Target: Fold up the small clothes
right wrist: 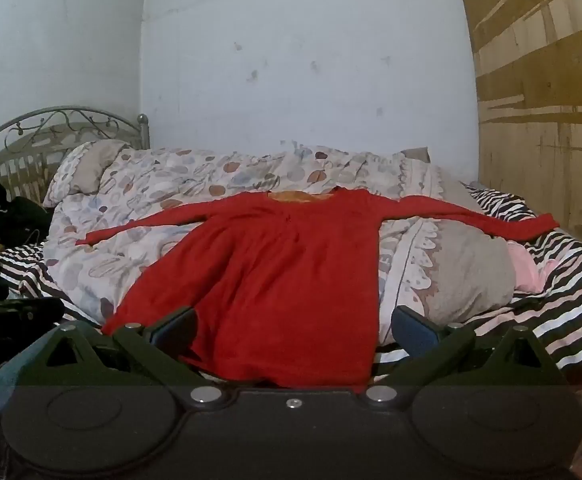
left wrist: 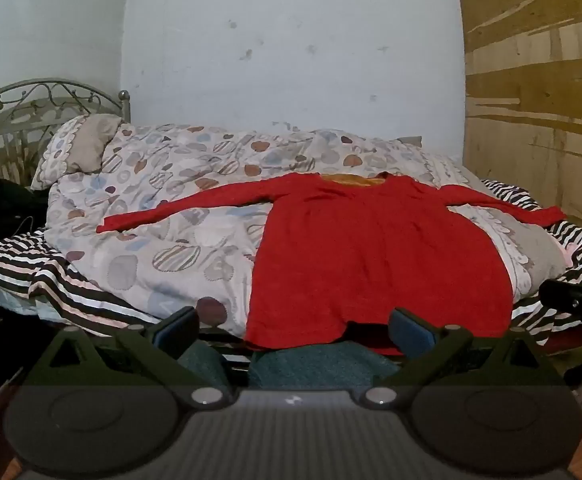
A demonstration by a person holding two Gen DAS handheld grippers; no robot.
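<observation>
Red dress [left wrist: 375,248] lies spread on a patterned quilt [left wrist: 163,208] below a white wall [left wrist: 291,48], both jaws open.

Left wrist: we looked low from the bed's near edge toward the wall.
Right wrist: same facing, slightly rightward.
Shared: red dress [left wrist: 375,248] [right wrist: 275,276], duvet [left wrist: 163,216] [right wrist: 139,216].

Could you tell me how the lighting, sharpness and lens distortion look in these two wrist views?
Left wrist view: dim, even light, no glare; the red dress is soft but readable, and fisheye bends the wooden panel and darkens the corners. Right wrist view: the same flat light and curvature; the dress is equally soft, with dark shadow under the open jaws.
</observation>
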